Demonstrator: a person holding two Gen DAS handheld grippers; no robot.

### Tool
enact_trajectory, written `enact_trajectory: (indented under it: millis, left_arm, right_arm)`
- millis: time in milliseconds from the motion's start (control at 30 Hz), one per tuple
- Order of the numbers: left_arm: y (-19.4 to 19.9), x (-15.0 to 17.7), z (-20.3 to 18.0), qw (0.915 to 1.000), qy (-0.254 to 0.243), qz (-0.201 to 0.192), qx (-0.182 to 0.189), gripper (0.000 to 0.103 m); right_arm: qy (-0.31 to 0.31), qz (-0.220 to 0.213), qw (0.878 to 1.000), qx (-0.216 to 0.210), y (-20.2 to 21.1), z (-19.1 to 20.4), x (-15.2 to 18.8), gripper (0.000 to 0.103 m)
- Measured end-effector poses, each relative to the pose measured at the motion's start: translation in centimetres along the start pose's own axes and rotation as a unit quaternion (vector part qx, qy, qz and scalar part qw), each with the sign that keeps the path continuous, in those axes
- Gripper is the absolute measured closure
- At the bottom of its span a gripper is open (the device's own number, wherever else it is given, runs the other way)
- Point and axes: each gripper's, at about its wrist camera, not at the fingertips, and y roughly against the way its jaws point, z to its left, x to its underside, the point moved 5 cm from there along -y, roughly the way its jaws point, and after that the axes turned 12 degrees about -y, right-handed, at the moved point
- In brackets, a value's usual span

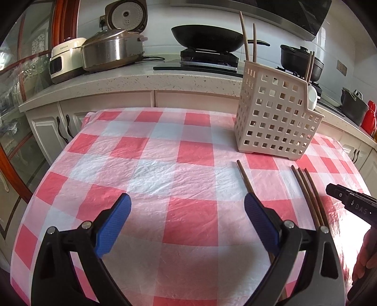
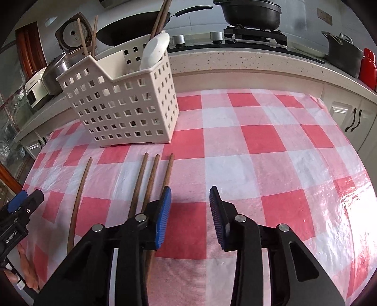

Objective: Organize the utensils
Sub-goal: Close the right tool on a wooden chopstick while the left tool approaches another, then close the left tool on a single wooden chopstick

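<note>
A white perforated utensil basket [image 2: 122,106] stands on the red-checked tablecloth [image 2: 259,141]. It holds a white spoon [image 2: 153,50] and upright wooden chopsticks [image 2: 82,35]. Several brown chopsticks lie flat in front of it: one alone [image 2: 80,197] and three side by side [image 2: 152,179]. My right gripper [image 2: 190,191] is open over the cloth just right of those three, its left pad [image 2: 165,207] beside the nearest stick, nothing between the pads. My left gripper [image 1: 187,202] is wide open and empty, with the single chopstick [image 1: 245,179] running under its right finger [image 1: 256,219]. The basket [image 1: 275,117] stands ahead to the right.
Behind the table runs a speckled counter [image 1: 141,80] with rice cookers [image 1: 110,49], a black wok [image 1: 207,37] on a stove and black pots [image 2: 252,11]. Red bottles [image 2: 367,68] stand at the far right. Cabinet doors with dark handles [image 2: 353,120] flank the table's edges.
</note>
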Motion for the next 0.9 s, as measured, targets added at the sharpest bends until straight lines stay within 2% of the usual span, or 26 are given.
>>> enact_trajectory:
  millis: [133,367,533,567,600,667,800,900]
  left_arm:
    - [0.0,-0.1,-0.3,1.0,-0.006,-0.001,0.003,0.009]
    - [0.0,0.0,-0.2,1.0,-0.003,-0.002,0.007,0.01]
    - [0.2,-0.1,-0.3,0.9999,-0.006,-0.007,0.008,0.01]
    - [0.2,-0.1,-0.3,0.9999,-0.008,-0.007,0.009,0.01]
    - [0.2,-0.1,-0.5,0.9999,-0.012,-0.007,0.01,0.013]
    - [0.0,-0.1,-0.9,0.9997,-0.02,0.0,0.014,0.02]
    - [-0.8,-0.1,-2.0,0.9982,-0.01,0.025,0.054,0.026]
    - [-1.3,-0.8,-3.3,0.9969,-0.008,0.035,0.07,0.032]
  right_arm:
    - [0.024,0.008,1.0,0.007,-0.4,1.7,-0.1,0.079]
    - [0.043,0.028,0.998,0.028,-1.8,2.6,0.4,0.08]
    - [0.062,0.029,0.996,0.052,-1.9,2.7,0.7,0.088]
    - [0.067,0.027,0.996,0.054,-1.8,2.6,0.8,0.091]
    - [0.075,0.026,0.995,0.057,-1.7,2.6,0.9,0.095]
    - [0.076,0.023,0.995,0.053,-1.4,2.3,1.2,0.096]
    - [0.058,0.018,0.997,0.04,-0.7,0.8,1.5,0.097]
    - [0.049,0.02,0.998,0.029,-0.4,0.0,1.5,0.097]
